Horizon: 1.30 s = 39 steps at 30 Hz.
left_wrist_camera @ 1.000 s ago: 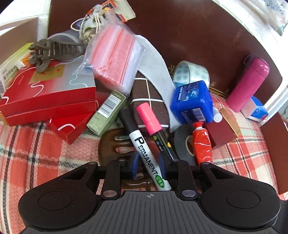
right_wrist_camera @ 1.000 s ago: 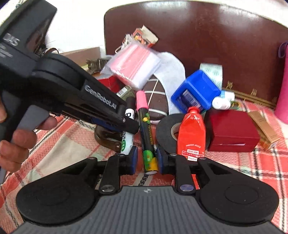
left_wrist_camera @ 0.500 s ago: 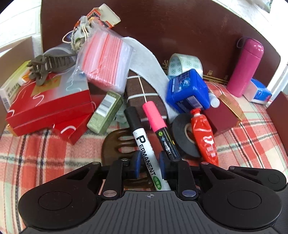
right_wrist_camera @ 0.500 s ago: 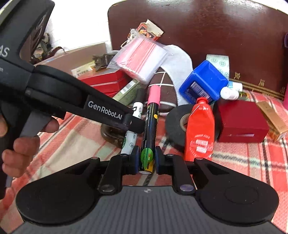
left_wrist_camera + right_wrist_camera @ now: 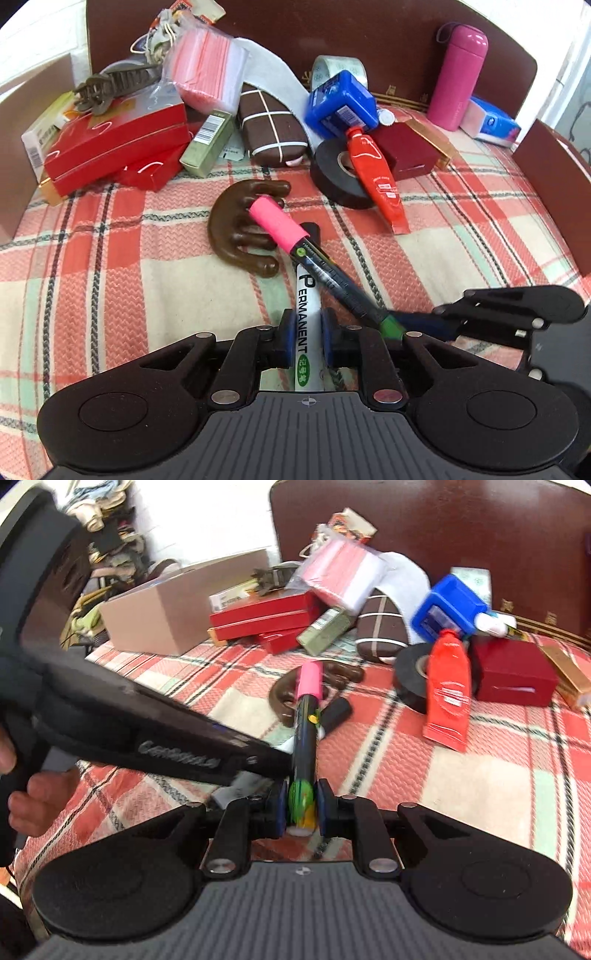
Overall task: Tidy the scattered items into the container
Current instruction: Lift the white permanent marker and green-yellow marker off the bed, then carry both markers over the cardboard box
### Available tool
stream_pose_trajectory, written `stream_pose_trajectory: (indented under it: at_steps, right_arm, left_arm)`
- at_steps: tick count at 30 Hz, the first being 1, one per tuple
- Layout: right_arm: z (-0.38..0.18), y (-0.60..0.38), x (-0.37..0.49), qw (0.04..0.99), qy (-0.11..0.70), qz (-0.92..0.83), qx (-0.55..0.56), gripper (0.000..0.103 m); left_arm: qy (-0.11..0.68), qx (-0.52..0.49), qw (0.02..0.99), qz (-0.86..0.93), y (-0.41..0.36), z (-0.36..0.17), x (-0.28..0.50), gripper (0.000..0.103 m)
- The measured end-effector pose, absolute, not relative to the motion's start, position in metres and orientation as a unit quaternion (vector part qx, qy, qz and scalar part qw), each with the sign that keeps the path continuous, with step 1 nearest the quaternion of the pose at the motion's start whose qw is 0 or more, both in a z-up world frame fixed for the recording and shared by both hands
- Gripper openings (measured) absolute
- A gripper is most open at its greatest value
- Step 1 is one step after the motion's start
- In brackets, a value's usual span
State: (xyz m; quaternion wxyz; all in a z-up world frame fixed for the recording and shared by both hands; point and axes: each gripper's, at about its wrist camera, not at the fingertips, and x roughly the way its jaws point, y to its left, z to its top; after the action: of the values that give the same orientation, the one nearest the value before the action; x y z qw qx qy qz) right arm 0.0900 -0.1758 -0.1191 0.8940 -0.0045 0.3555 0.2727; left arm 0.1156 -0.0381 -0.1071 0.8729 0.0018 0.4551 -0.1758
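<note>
Left gripper: fingers closed on the white permanent marker, held near its tail end, black cap pointing away from the camera.

Right gripper: fingers closed on the pink-capped marker, gripped at its green end. In the left wrist view this marker crosses over the white one, its pink cap lying above the brown wooden comb. Both markers are lifted clear of the plaid cloth.

The comb lies flat on the cloth, apart from the main pile. Behind it: black tape roll with a red tube resting across it, blue bottle, stacked red boxes, green carton, bag of pink zip pouches, and a pink flask standing upright at the rear.

The cardboard box sits at the left edge of the cloth, touching the red boxes. A hand grips the left gripper's handle.
</note>
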Motion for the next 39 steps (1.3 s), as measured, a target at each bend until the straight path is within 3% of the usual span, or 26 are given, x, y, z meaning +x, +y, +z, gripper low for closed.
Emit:
stream_pose_trajectory:
  at_steps: [3, 7, 9, 10, 11, 15, 20, 24, 32, 34, 35, 36, 38, 39]
  right_arm:
    - [-0.118, -0.178, 0.089, 0.898, 0.357, 0.259, -0.006, 0.02]
    - [-0.117, -0.178, 0.089, 0.906, 0.348, 0.239, -0.022, 0.026]
    - [-0.118, -0.179, 0.091, 0.908, 0.345, 0.236, -0.026, 0.026]
    - [-0.119, -0.18, 0.092, 0.909, 0.344, 0.234, -0.028, 0.026]
    - [-0.119, -0.181, 0.092, 0.909, 0.343, 0.236, -0.028, 0.026]
    - [-0.118, -0.184, 0.092, 0.909, 0.347, 0.229, -0.029, 0.018]
    - [-0.118, -0.189, 0.092, 0.906, 0.356, 0.228, -0.02, 0.018]
    - [-0.118, -0.184, 0.096, 0.907, 0.351, 0.229, -0.027, 0.02]
    - [-0.12, -0.173, 0.107, 0.907, 0.351, 0.228, -0.043, 0.02]
    - [-0.121, -0.171, 0.108, 0.907, 0.35, 0.228, -0.047, 0.02]
    - [-0.122, -0.17, 0.109, 0.907, 0.35, 0.228, -0.05, 0.021]
    - [-0.122, -0.169, 0.109, 0.907, 0.35, 0.229, -0.054, 0.019]
    - [-0.121, -0.169, 0.109, 0.906, 0.351, 0.231, -0.056, 0.018]
    - [-0.121, -0.169, 0.109, 0.905, 0.353, 0.232, -0.053, 0.018]
  left_arm:
    - [0.458, 0.012, 0.871, -0.177, -0.042, -0.107, 0.116, 0.035]
    - [0.45, 0.036, 0.874, -0.179, -0.051, -0.108, 0.114, 0.041]
    - [0.45, 0.037, 0.874, -0.178, -0.051, -0.109, 0.115, 0.04]
    - [0.451, 0.037, 0.874, -0.178, -0.05, -0.109, 0.115, 0.035]
    - [0.449, 0.043, 0.875, -0.172, -0.05, -0.109, 0.114, 0.011]
    - [0.452, 0.045, 0.876, -0.165, -0.041, -0.107, 0.112, 0.011]
    - [0.453, 0.054, 0.876, -0.155, -0.032, -0.108, 0.108, 0.011]
    - [0.454, 0.061, 0.877, -0.147, -0.025, -0.108, 0.104, 0.038]
    - [0.452, 0.075, 0.878, -0.139, -0.019, -0.11, 0.1, 0.048]
    - [0.45, 0.08, 0.878, -0.141, -0.021, -0.111, 0.101, 0.046]
    - [0.448, 0.084, 0.879, -0.141, -0.021, -0.111, 0.1, 0.03]
    - [0.446, 0.087, 0.879, -0.143, -0.022, -0.11, 0.098, 0.023]
    - [0.447, 0.082, 0.878, -0.148, -0.021, -0.11, 0.097, 0.01]
    - [0.448, 0.078, 0.878, -0.15, -0.021, -0.109, 0.096, 0.01]
